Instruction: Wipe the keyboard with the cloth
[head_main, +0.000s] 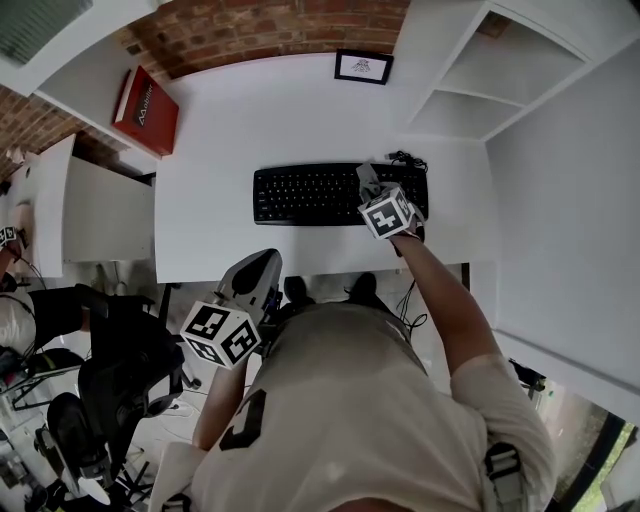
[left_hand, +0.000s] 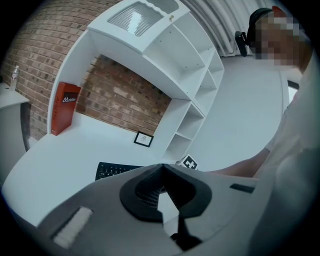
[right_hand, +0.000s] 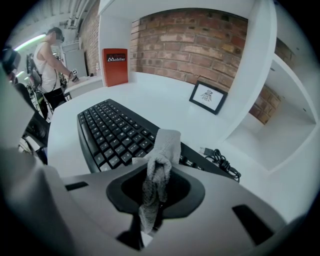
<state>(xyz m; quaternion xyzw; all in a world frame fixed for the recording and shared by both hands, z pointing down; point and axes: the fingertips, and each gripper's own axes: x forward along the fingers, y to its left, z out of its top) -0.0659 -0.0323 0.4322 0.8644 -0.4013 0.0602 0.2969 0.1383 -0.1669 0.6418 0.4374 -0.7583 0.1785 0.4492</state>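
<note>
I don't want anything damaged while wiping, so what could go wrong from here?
The cloth is a small bunch pinched in the right gripper, so the hard jaws might knock the keyboard keys. The loose cable lies by the keyboard's right end; a wide sweep could snag it. The left gripper is away from the desk, so the keyboard may slide.

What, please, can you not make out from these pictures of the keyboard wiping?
- Head view: the right end of the black keyboard, hidden under the right gripper.
- Right gripper view: whether the grey cloth touches the keys; the cloth itself covers the contact.
- Every view: the drawing in the small black-framed picture, too small.
</note>
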